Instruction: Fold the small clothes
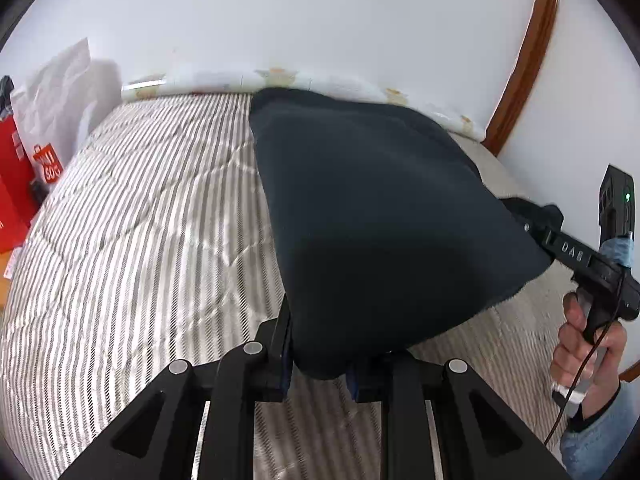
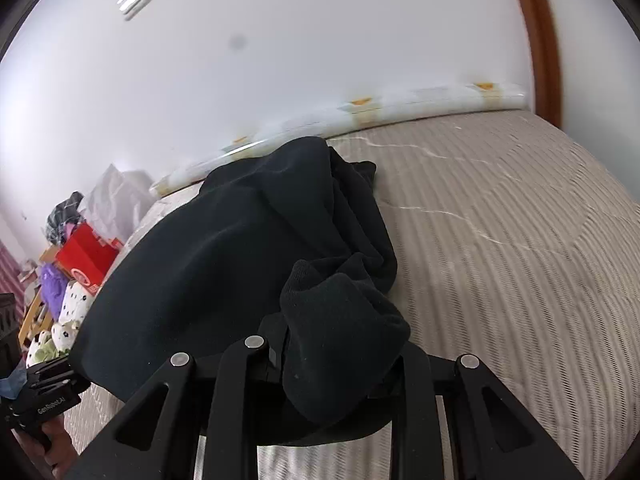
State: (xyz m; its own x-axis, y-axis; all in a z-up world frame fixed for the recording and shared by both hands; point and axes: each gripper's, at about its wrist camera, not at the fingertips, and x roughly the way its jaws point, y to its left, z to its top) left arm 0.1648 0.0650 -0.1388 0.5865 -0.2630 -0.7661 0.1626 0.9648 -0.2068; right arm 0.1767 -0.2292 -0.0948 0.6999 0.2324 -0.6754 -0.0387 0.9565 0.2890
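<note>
Both grippers, left [image 1: 320,364] and right [image 2: 340,360], pinch the dark garment [image 1: 372,216], jaws nearly closed on its edge. Stretched between them, it hangs over the striped bed [image 1: 140,220]. Red boxes [image 1: 12,184] stand beside the bed.

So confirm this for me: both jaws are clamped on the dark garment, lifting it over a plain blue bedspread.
Not quite: the bedspread is striped in grey and white, not plain blue, as the left wrist view shows. The rest holds: the left gripper and the right gripper each grip the dark garment.
</note>
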